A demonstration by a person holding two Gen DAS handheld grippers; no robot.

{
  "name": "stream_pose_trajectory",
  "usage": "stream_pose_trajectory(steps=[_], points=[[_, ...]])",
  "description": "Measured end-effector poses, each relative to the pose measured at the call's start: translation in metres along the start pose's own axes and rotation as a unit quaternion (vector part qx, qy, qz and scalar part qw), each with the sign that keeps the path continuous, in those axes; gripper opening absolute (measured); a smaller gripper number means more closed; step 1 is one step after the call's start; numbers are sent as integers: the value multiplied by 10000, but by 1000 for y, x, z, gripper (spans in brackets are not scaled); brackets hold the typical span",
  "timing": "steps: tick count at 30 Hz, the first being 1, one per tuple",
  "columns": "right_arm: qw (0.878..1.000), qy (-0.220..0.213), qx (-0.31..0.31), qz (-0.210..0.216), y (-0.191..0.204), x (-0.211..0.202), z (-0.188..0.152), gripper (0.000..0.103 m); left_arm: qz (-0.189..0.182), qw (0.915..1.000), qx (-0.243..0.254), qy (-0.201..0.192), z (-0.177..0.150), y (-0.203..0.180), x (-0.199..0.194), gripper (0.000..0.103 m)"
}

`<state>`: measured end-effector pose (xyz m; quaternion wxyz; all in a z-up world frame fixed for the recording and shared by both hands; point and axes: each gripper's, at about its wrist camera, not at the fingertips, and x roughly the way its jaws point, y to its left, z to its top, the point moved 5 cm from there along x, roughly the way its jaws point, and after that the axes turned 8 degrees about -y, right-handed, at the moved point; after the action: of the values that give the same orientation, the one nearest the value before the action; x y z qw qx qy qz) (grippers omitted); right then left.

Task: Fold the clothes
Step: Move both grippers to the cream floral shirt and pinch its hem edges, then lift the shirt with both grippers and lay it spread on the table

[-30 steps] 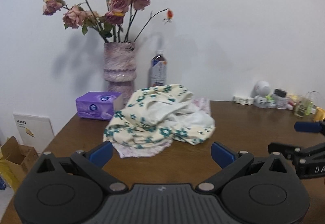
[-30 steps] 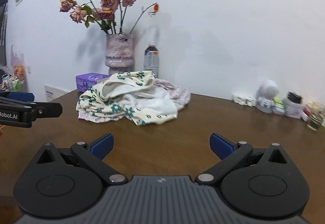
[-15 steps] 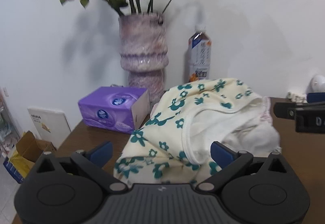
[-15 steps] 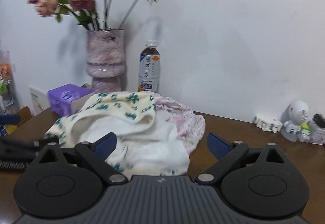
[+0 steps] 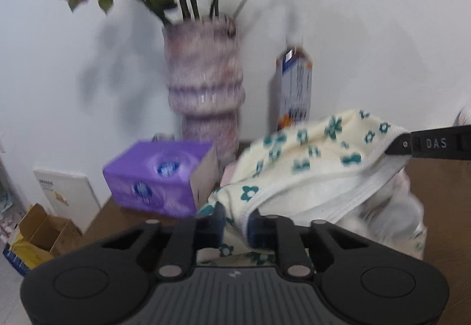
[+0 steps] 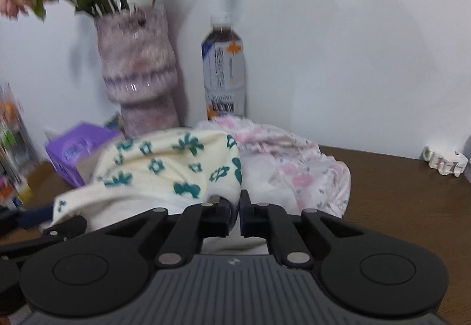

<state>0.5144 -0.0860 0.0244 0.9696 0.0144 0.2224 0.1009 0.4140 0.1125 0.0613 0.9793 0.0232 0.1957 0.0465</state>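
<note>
A heap of clothes sits on a brown wooden table (image 6: pixel 412 195) against a white wall. On top is a cream garment with teal flowers (image 5: pixel 312 154); under and beside it lies a white garment with pink flowers (image 6: pixel 297 166).

In the left wrist view, the left gripper (image 5: pixel 235 223) has just closed, and its two dark fingers pinch the white hemmed edge of the cream garment at the near side of the heap. The cloth rises from those fingers up and to the right, where the tip of the other tool holds its far edge.

In the right wrist view, the right gripper (image 6: pixel 234 214) has also just closed; its fingers stand almost together with a fold of the cream garment's hem caught between them. The pink-flowered garment lies just right of these fingers, spreading toward the wall.

Behind the heap stand a mottled pink vase (image 6: pixel 138 71) of dried roses and a plastic bottle (image 6: pixel 223 68) with a dark drink. A purple tissue box (image 5: pixel 162 177) sits left of the clothes, touching them. The view is slightly blurred.
</note>
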Motion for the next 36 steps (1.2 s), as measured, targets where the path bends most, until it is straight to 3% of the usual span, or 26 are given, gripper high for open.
stream_pose_trajectory(steps=[3, 8, 13, 16, 17, 20, 24, 28, 33, 36], points=[[9995, -276, 115, 88, 3, -21, 17, 4, -126, 9994, -35, -310, 32, 4, -24, 9], [9944, -1041, 120, 131, 8, -96, 79, 4, -397, 9895, -77, -1385, 125, 0, -115, 8], [9755, -2199, 53, 4, 7, -226, 160, 3, -733, 9598, -64, -2710, 207, -16, -251, 8], [9571, -2896, 39, -61, 3, -317, 194, 3, -953, 9414, -15, -3235, 223, -30, -321, 8], [9507, -3098, 0, -108, 3, -345, 200, 4, -1029, 9399, 35, -3257, 220, -37, -337, 8], [9358, -3517, -131, -222, 1, -420, 201, 4, -1406, 9477, 254, -2855, 184, -57, -346, 9], [9412, -3341, -345, -378, -8, -459, 165, 4, -1903, 9554, 520, -2198, 129, -82, -348, 9], [9637, -2584, -490, -471, -24, -445, 95, 4, -2296, 9625, 745, -1239, 39, -97, -316, 9], [9886, -1425, -324, -366, -42, -399, -9, 4, -2535, 9630, 848, -338, -55, -109, -279, 9], [9957, -837, -143, -358, -49, -372, -60, 4, -2558, 9631, 831, -110, -79, -106, -266, 9]])
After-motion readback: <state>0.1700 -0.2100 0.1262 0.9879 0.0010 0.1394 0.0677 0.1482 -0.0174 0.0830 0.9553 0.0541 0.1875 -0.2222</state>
